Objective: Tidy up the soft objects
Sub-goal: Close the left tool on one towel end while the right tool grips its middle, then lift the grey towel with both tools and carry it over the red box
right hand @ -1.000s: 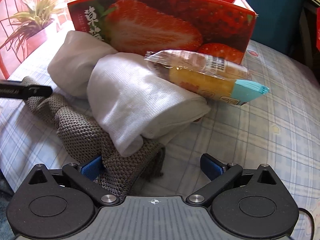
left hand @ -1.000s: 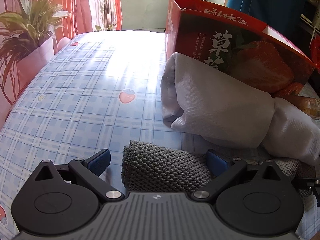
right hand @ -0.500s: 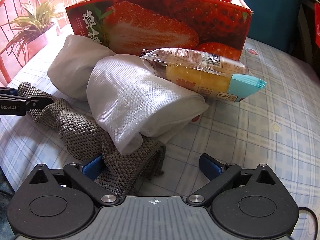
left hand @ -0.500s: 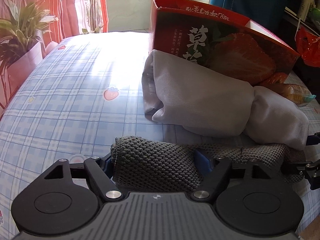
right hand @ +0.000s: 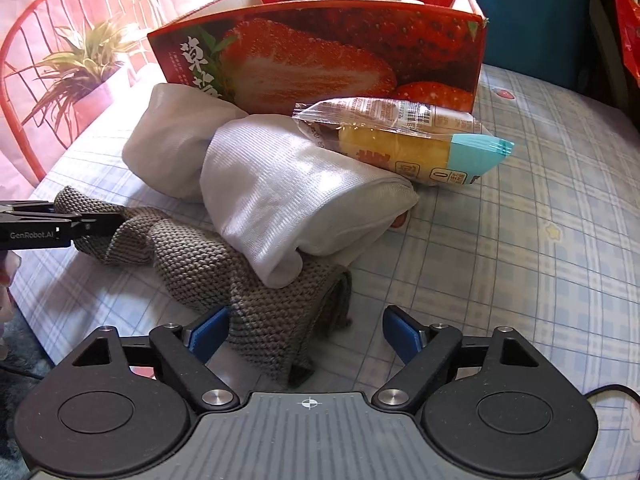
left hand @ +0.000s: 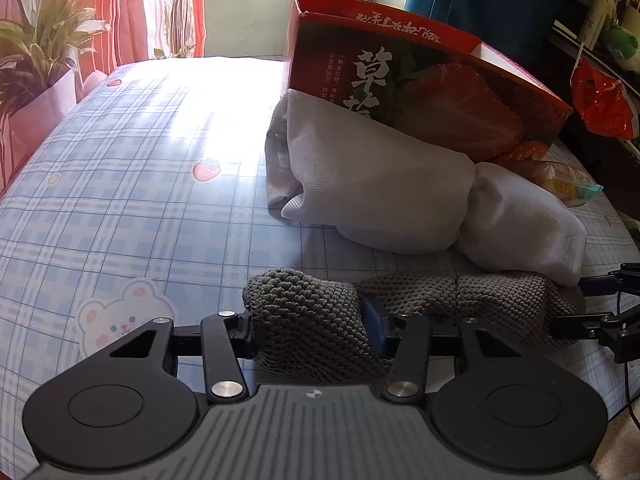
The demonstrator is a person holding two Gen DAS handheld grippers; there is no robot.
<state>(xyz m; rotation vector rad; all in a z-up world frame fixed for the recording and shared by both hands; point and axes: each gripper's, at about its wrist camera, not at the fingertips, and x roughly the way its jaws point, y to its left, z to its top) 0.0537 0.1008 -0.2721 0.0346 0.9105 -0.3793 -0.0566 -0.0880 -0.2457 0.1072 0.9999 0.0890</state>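
Note:
A grey knitted cloth (left hand: pixel 460 300) lies on the blue plaid sheet (left hand: pixel 140 200), partly under a white folded cloth (left hand: pixel 380 184). My left gripper (left hand: pixel 310 326) is shut on the grey cloth's left end and bunches it. My right gripper (right hand: pixel 306 330) is open around the cloth's other end (right hand: pixel 276 320), which lies between its jaws. The white cloth (right hand: pixel 288 196) leans on a red strawberry box (right hand: pixel 320 56). My left gripper also shows in the right wrist view (right hand: pixel 92 224).
A wrapped yellow snack (right hand: pixel 412 148) lies on the white cloth by the box. A potted plant (left hand: pixel 36 68) stands at the left. A red bag (left hand: pixel 600 100) and dark shelves are at the far right.
My left gripper has moved onto the grey cloth's end and closed on it, bunching it. My right gripper stays open with the cloth end between its jaws.

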